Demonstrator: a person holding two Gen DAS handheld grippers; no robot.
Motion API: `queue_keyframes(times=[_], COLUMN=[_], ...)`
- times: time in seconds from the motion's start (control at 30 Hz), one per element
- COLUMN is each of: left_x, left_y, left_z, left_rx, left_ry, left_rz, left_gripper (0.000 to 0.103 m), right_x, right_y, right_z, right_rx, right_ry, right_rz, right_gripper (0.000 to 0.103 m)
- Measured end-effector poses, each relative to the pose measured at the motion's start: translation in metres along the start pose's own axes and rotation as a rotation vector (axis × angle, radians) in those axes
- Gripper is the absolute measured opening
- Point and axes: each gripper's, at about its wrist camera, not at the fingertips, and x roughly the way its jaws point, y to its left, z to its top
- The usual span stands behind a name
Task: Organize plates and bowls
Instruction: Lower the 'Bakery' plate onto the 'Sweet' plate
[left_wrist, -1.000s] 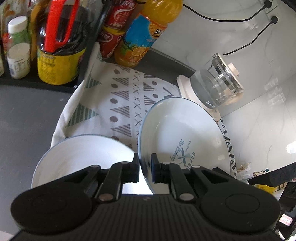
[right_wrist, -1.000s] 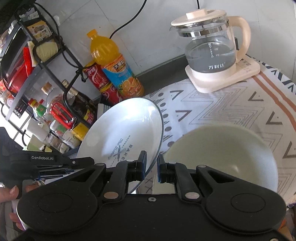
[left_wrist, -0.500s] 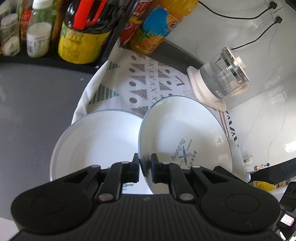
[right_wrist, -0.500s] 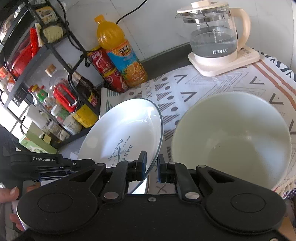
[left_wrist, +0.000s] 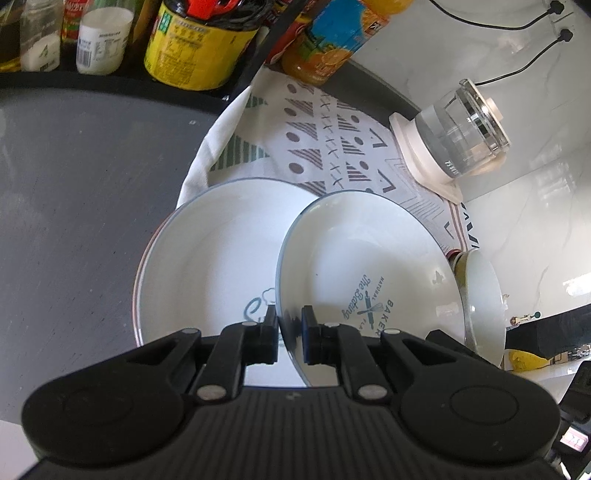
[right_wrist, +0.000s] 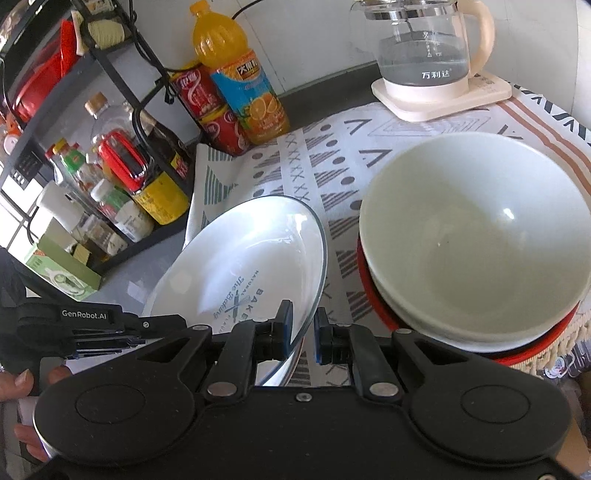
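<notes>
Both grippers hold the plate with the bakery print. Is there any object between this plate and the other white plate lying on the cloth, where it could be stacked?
Nothing visible stands between them. The printed plate, pinched at its rim by the left gripper and right gripper, hangs tilted, overlapping the lying plate, whose surface is bare. The stacked bowls sit apart, to the side.

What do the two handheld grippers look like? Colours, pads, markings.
The left gripper and right gripper are alike: matte black bodies, round side hubs, linkage arms with silver pins, blue-edged black pads. In the right wrist view, the left gripper carries white "GenRobot.AI" lettering and a dark sleeve shows beside it.
</notes>
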Motion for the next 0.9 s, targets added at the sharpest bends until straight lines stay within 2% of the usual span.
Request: queue_keyframes(times=[0.6,0.9], left_x=[0.016,0.017], left_y=[0.019,0.026], left_z=[-0.005,-0.008], left_rx=[-0.063,-0.082], left_ry=[0.021,0.015], left_rz=[-0.004,0.026], left_gripper=[0.011,0.013], right_x=[0.015,0.024], right_y=[0.016,0.021], right_z=[-0.006,-0.006], right_rx=[-0.085,-0.096], right_ry=[0.036,0.045], right_rz=[-0.096,-0.097], right_gripper=[0.010,0.010])
